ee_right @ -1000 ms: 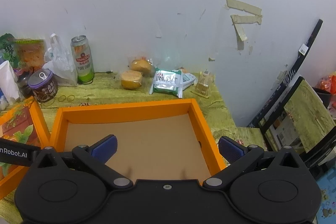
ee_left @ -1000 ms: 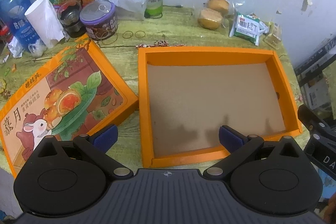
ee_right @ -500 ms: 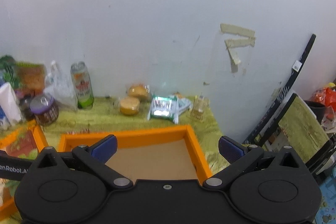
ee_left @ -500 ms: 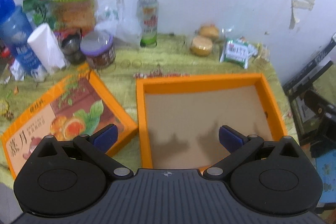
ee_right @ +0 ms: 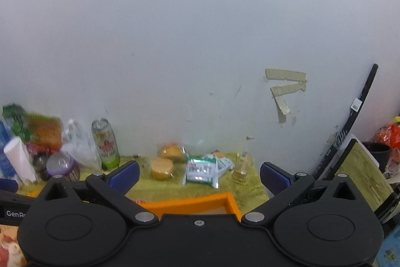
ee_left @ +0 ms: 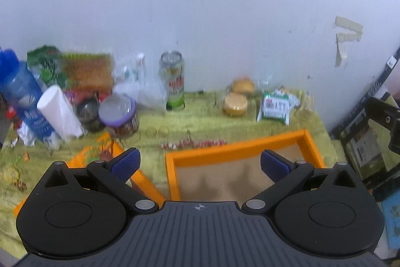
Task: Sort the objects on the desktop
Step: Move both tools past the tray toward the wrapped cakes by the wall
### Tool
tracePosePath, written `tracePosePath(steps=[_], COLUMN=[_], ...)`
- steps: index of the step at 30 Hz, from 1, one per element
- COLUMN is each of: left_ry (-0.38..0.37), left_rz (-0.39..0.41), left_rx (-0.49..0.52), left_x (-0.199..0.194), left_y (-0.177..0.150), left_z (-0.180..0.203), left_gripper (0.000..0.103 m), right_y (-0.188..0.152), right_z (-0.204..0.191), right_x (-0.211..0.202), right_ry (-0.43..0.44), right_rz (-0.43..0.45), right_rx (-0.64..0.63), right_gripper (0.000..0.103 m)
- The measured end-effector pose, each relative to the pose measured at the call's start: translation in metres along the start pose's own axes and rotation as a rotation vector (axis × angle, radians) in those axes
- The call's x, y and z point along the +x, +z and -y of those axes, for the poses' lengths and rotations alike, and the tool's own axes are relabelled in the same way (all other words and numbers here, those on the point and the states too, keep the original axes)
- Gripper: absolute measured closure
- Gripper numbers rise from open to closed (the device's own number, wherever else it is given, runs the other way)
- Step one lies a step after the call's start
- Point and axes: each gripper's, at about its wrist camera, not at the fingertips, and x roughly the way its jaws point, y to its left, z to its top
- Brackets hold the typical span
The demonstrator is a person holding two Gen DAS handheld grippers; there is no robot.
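The back of the green-covered surface (ee_left: pixel 200 121) is crowded along the white wall (ee_right: pixel 200 29). At 10 o'clock in the left wrist view stand a blue bottle (ee_left: pixel 21 96), a white paper roll (ee_left: pixel 60 115) leaning against it, a purple-lidded tin (ee_left: pixel 119 115) and crumpled clear bags (ee_left: pixel 142 86). A beer can (ee_left: pixel 173 80) stands upright at 12 o'clock. At 1 o'clock lie two wrapped round buns (ee_left: pixel 236 104), touching each other, with a green-and-white packet (ee_left: pixel 275 106) just beside them. A string of small red beads (ee_left: pixel 195 143) lies between the can and the orange box (ee_left: pixel 240 149).

The box, open-topped with a plain brown floor, sits directly ahead of the left gripper (ee_left: pixel 200 164), whose jaws are wide apart and hold nothing. Its printed orange lid (ee_left: pixel 100 154) lies flat at 9 o'clock, partly hidden behind the left finger. The right gripper (ee_right: pixel 200 174) likewise has its jaws spread wide, with only the box's far corner (ee_right: pixel 225 202) showing above its body. The picture is motion-blurred.
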Motion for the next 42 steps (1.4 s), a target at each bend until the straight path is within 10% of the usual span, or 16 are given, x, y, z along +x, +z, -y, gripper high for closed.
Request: tracePosePath(steps=[29,42], left_ry=[0.224,0.263], left_rz=[-0.104,-0.075], left_rx=[-0.155,-0.015], left_x=[0.169,0.217], left_y=[0.086,0.07], left_z=[0.068,0.092], left_gripper=[0.0,0.0], right_y=[0.038,0.008], right_z=[0.053,0.053], right_x=[0.204,0.278], right_ry=[0.185,0.193], right_rz=[-0.087,-0.2], right_rx=[-0.056,-0.059], right_gripper=[0.0,0.0])
